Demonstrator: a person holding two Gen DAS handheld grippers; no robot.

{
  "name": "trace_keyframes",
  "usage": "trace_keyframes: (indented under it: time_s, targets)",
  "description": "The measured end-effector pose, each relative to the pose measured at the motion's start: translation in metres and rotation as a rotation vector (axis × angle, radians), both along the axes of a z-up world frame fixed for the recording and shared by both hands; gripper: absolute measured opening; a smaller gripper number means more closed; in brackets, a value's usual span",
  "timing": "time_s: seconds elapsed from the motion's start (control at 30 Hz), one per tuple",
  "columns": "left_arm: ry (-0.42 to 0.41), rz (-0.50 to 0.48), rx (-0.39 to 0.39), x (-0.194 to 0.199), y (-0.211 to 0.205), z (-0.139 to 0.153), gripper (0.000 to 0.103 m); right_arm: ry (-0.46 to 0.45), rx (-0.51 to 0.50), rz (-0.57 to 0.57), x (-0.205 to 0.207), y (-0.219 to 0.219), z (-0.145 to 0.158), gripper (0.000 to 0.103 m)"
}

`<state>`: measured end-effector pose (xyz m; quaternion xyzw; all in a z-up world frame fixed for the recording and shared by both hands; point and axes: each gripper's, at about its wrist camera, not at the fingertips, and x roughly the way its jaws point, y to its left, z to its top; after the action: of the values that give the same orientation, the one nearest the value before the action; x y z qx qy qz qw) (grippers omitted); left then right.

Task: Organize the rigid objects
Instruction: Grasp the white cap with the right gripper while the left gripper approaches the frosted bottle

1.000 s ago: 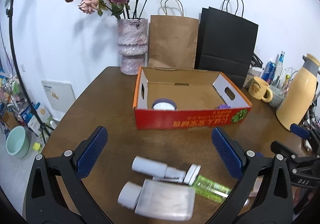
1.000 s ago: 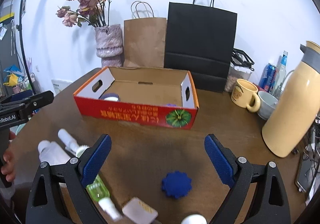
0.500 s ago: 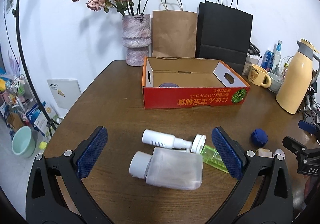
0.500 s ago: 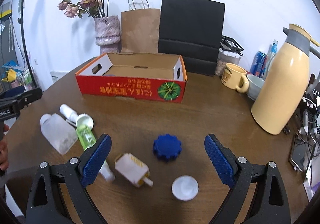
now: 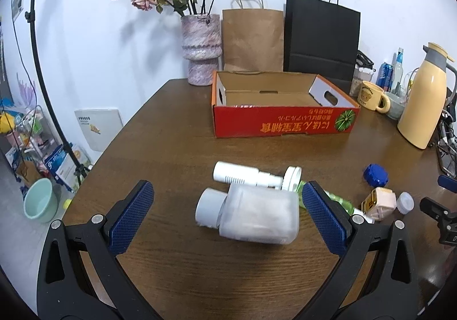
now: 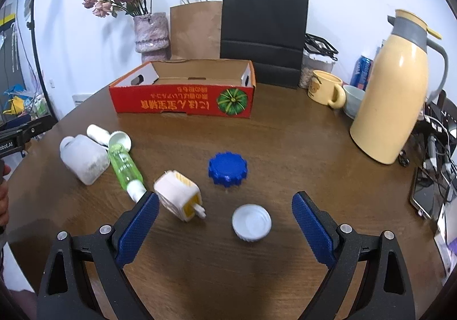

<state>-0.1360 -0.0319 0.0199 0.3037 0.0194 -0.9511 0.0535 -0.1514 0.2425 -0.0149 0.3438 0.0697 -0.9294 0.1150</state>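
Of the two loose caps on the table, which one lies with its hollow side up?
The white cap, nearest the right gripper: its ribbed hollow inside faces up. The blue cap behind it shows only a closed flat top.

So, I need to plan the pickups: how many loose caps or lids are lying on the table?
2: a blue scalloped lid mid-table in front of the red box, and a white cap nearer, between the right gripper's fingers. More may be hidden inside the box.

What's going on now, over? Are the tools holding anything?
Left tool open, empty, frosted bottle lying between its fingers. Right tool open, empty, white cap just ahead. Red box beyond, path clear. Over.
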Motion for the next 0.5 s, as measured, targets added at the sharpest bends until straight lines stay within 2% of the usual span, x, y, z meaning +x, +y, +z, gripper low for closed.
trace_keyframes:
  time_s: [0.23, 0.5]
  targets:
    - [-0.028, 0.014, 0.006, 0.008, -0.002, -0.01, 0.103, -0.048, 0.016, 0.002, 0.003, 0.018, -0.018, 0.097]
    - [-0.063, 0.031, 0.009, 0.006, -0.002, -0.018, 0.103, -0.131, 0.034, 0.018, -0.019, 0.029, -0.044, 0.097]
